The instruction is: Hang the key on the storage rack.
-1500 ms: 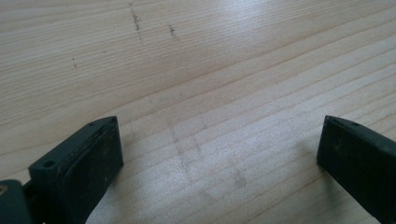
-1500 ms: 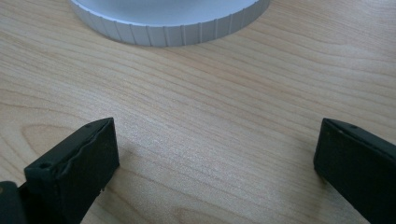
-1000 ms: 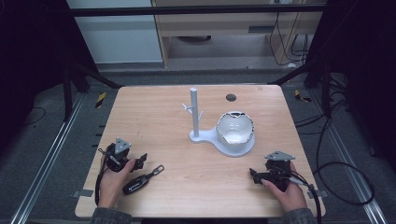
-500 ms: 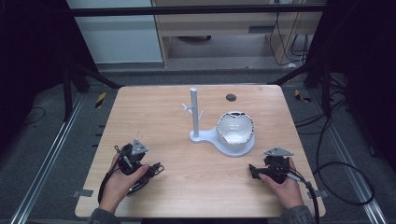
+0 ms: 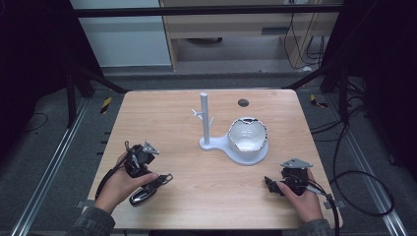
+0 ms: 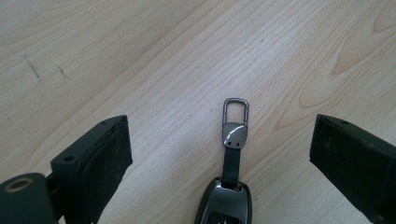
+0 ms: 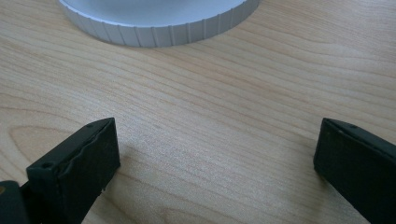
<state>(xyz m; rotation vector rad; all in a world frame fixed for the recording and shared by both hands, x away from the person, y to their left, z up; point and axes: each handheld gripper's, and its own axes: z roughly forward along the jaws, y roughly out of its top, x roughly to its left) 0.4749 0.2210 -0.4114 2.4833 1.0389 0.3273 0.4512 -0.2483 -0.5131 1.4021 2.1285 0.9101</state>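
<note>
Grey sleeves; black claws (image 5: 269, 184), grey three-cornered plates, black cables.

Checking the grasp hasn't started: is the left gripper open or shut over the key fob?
Open. The left gripper jaws stand wide apart, the key fob lying untouched between them.

The setting is a laboratory or recording workstation. A plain wooden table (image 5: 196, 147) stands inside a frame of black metal struts (image 5: 83, 78), with rails (image 5: 46, 172) on the grey floor alongside. Loose cables (image 5: 354, 162) run over the floor at the right. A light-wood cabinet (image 5: 236, 34) stands behind, against the wall.
</note>
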